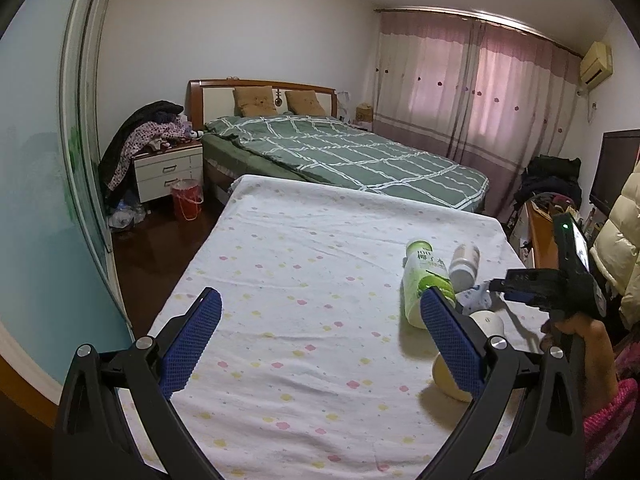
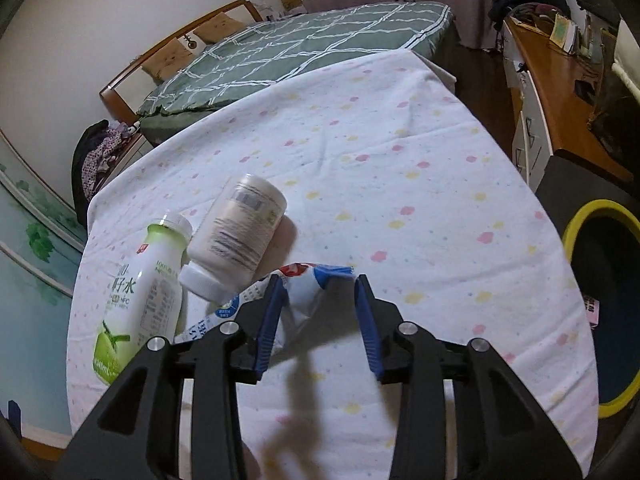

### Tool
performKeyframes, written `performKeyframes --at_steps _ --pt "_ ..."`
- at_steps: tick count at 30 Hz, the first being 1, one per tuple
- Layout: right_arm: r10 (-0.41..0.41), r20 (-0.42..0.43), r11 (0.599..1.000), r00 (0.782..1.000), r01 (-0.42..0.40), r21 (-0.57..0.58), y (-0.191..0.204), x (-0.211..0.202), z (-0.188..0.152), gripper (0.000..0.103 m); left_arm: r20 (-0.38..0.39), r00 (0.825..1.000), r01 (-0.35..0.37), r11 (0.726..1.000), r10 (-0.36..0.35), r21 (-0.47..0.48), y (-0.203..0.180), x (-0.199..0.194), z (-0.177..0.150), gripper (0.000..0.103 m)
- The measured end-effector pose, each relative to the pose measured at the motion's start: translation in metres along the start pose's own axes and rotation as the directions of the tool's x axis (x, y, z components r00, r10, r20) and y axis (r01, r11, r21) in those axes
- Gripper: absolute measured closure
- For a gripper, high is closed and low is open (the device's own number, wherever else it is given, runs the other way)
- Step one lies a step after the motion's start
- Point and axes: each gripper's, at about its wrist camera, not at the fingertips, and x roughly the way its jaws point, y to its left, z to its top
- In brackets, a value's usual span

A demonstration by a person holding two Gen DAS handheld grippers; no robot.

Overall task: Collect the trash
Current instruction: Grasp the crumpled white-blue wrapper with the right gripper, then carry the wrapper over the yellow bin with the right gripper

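Note:
On the flowered white cloth [image 2: 400, 168] a green-and-white drink bottle [image 2: 140, 292] and a white pill bottle [image 2: 240, 224] lie on their sides, touching. A crumpled white-and-blue wrapper [image 2: 300, 300] lies just in front of them, between the fingers of my right gripper [image 2: 318, 280]. The jaws stand apart: the wrapper rests against the left pad, and a gap shows at the right pad. My left gripper [image 1: 320, 320] is wide open over bare cloth and holds nothing. In its view the drink bottle [image 1: 424, 280], pill bottle [image 1: 464, 266], wrapper [image 1: 476, 298] and two pale paper cups [image 1: 486, 322] sit by its right finger. The right gripper [image 1: 496, 286] reaches in there.
A dark bin with a yellow rim [image 2: 580, 216] stands just off the table's right edge. Beyond the table is a bed with a green checked cover [image 1: 340, 152]. A red bucket [image 1: 186, 200] stands by the nightstand, and a cluttered wooden desk [image 2: 556, 80] is on the right.

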Motion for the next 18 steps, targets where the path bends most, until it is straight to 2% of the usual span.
performKeyframes --at_steps 2,6,9,18 --pt "0.035 0.0 0.999 0.999 -0.035 -0.002 0.002 0.002 0.001 0.084 -0.001 1.0 0.001 1.0 -0.001 0.004 -0.001 0.001 0.0 0.005" --pt "0.038 0.031 0.999 0.999 -0.038 -0.007 0.002 -0.006 0.0 0.089 0.0 1.0 0.002 1.0 -0.002 0.004 -0.004 -0.001 -0.001 0.005" --pt "0.033 0.066 0.999 0.997 -0.033 -0.003 -0.001 -0.018 -0.001 0.089 -0.004 1.0 0.004 1.0 -0.004 0.008 -0.005 0.001 -0.001 0.005" --pt "-0.05 0.164 0.999 0.985 0.049 0.009 -0.031 -0.06 -0.009 0.088 -0.023 0.998 0.052 0.998 -0.051 0.043 -0.027 0.004 -0.004 0.005"
